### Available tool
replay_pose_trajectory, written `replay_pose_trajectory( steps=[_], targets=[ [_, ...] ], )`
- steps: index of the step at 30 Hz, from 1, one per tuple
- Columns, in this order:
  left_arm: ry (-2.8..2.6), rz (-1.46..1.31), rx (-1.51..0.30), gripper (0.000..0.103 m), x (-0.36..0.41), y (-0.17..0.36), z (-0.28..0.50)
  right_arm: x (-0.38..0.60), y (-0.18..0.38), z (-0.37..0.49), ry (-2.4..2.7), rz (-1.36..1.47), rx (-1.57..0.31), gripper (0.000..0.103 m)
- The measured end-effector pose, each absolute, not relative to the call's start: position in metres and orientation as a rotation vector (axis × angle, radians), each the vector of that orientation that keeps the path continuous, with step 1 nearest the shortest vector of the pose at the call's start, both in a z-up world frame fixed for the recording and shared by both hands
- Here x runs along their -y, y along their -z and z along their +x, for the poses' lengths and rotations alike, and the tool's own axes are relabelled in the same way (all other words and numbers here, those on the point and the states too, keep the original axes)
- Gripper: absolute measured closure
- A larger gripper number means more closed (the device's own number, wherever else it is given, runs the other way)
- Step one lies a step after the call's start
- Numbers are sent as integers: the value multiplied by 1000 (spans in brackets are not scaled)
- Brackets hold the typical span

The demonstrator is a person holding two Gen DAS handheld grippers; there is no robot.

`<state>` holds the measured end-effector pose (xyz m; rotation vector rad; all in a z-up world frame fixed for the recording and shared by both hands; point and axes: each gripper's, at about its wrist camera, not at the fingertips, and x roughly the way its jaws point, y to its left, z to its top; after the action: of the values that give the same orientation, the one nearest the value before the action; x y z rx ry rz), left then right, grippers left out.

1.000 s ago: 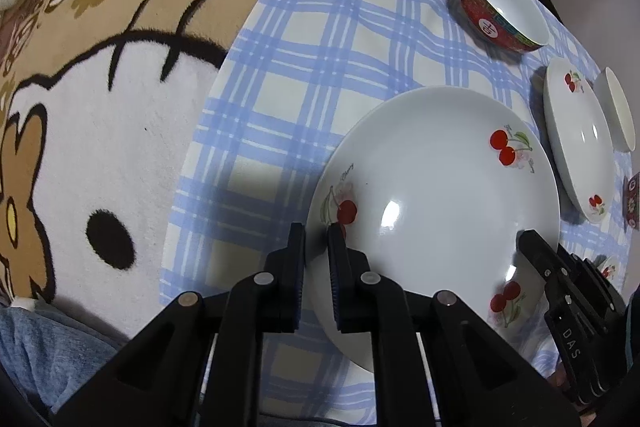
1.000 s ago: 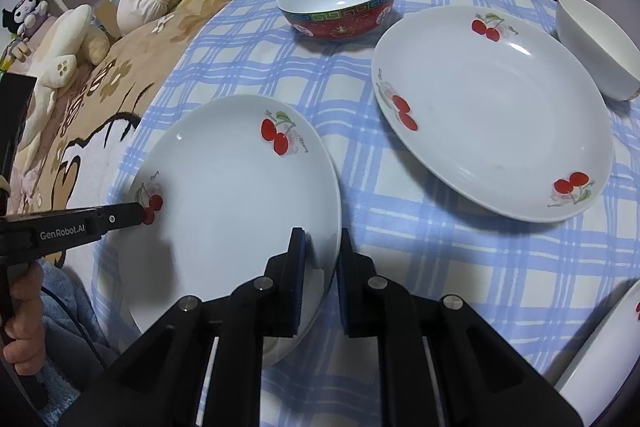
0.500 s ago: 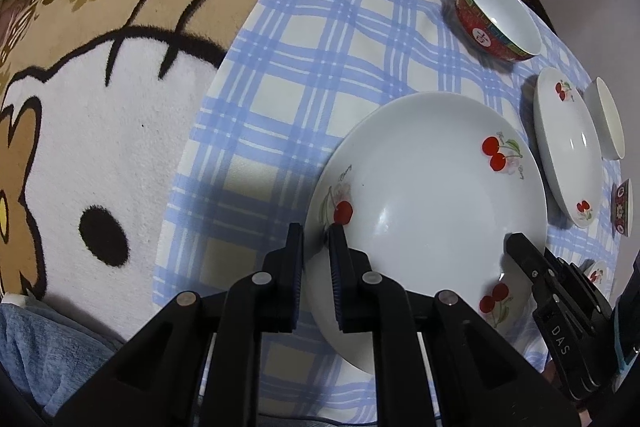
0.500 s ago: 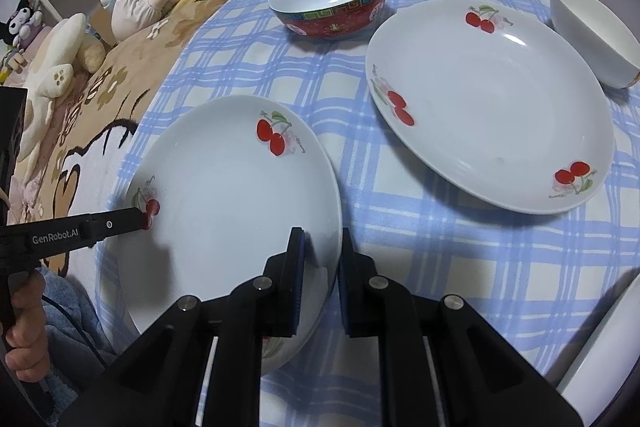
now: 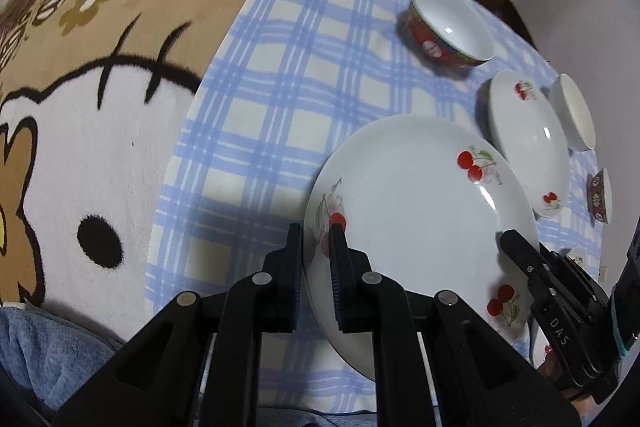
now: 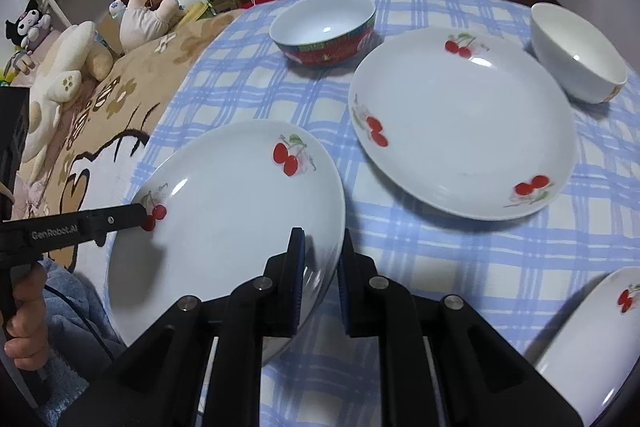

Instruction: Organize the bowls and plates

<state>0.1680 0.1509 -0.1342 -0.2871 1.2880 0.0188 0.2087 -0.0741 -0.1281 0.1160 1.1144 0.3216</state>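
Observation:
A white cherry-print plate (image 5: 420, 223) (image 6: 228, 223) is held by both grippers above the blue checked tablecloth (image 5: 304, 99). My left gripper (image 5: 317, 231) is shut on its left rim. My right gripper (image 6: 322, 241) is shut on its right rim and shows at the plate's far side in the left wrist view (image 5: 516, 247). A second cherry plate (image 6: 460, 123) (image 5: 528, 143) lies on the cloth beyond it. A red-patterned bowl (image 6: 324, 27) (image 5: 448, 27) and a white bowl (image 6: 576, 55) (image 5: 576, 111) stand behind.
A third cherry plate (image 6: 596, 343) sits at the right front edge. A small red-patterned bowl (image 5: 602, 195) stands at the far right. A brown cartoon blanket (image 5: 92, 99) with plush toys (image 6: 68, 75) lies left of the table. Shelves and boxes are behind.
The held plate has risen off the cloth and tilted slightly, carried by both grippers. Both grippers stay shut on its rim.

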Motion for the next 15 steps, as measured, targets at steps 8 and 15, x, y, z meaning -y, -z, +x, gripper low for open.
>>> replay_pose_trajectory(
  steps=[8,15],
  targets=[
    [27,-262,-1210,91,-132,108,158,95,108,195,-313,149,-1076,87],
    [53,-193,-1145,91,-107,82,147,117,84,178,-290,157,-1026,87]
  ],
)
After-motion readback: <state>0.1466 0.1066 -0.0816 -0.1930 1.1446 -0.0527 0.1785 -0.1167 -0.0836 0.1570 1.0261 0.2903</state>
